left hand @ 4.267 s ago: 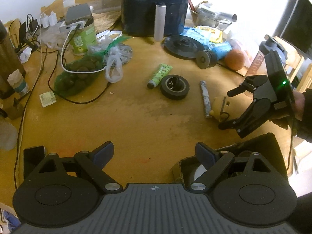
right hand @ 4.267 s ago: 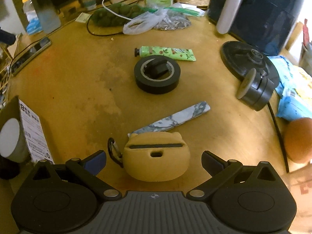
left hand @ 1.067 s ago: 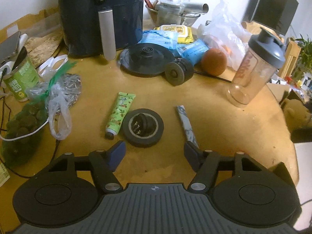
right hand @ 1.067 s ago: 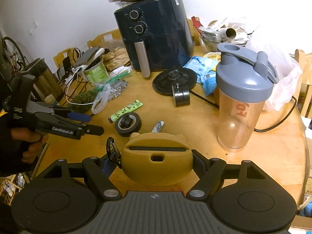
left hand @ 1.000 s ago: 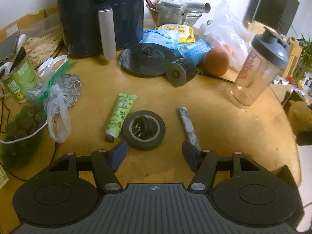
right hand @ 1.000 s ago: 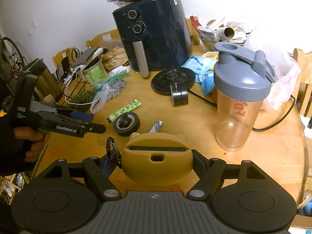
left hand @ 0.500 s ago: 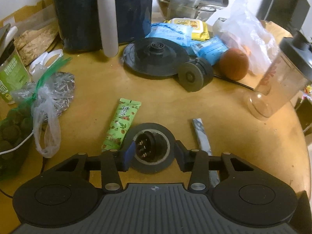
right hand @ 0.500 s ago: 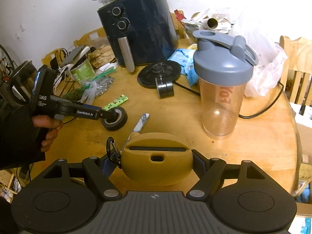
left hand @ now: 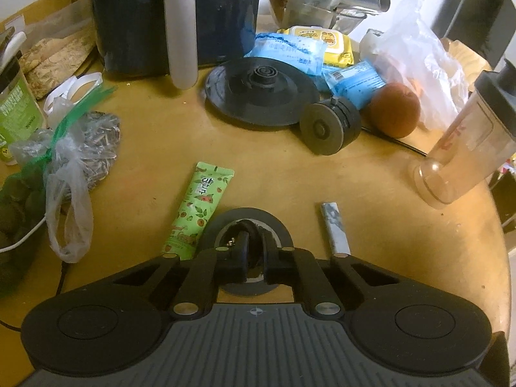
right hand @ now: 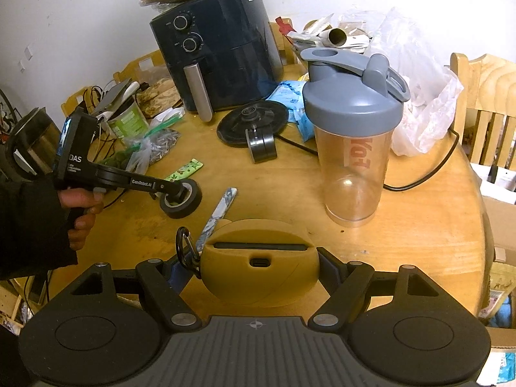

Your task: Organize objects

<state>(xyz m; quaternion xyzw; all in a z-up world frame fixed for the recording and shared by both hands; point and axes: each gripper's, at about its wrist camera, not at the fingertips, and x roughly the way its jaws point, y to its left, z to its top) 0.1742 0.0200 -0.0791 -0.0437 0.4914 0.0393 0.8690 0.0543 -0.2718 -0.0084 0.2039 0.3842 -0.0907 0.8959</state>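
A black tape roll (left hand: 248, 217) lies flat on the wooden table (left hand: 154, 161) with a small black plug piece (left hand: 238, 230) standing in its hole. My left gripper (left hand: 254, 245) reaches down into that hole, its jaws shut on the plug piece. From the right wrist view the left gripper (right hand: 175, 193) meets the tape roll (right hand: 190, 204) at mid left, held by a hand in a dark sleeve. My right gripper (right hand: 259, 267) is shut on a yellow ear-shaped case (right hand: 258, 282) with a black carabiner (right hand: 184, 248), held above the table.
A green tube (left hand: 201, 204) lies just left of the roll and a marbled stick (left hand: 333, 225) just right. Further back are a kettle base (left hand: 261, 93), an orange (left hand: 393, 109), a shaker bottle (right hand: 353, 148), an air fryer (right hand: 219, 54) and bags at the left.
My left gripper came down over the tape roll and its jaws closed inside the hole. The right gripper keeps the yellow case, lifted off the table since the oldest frame.
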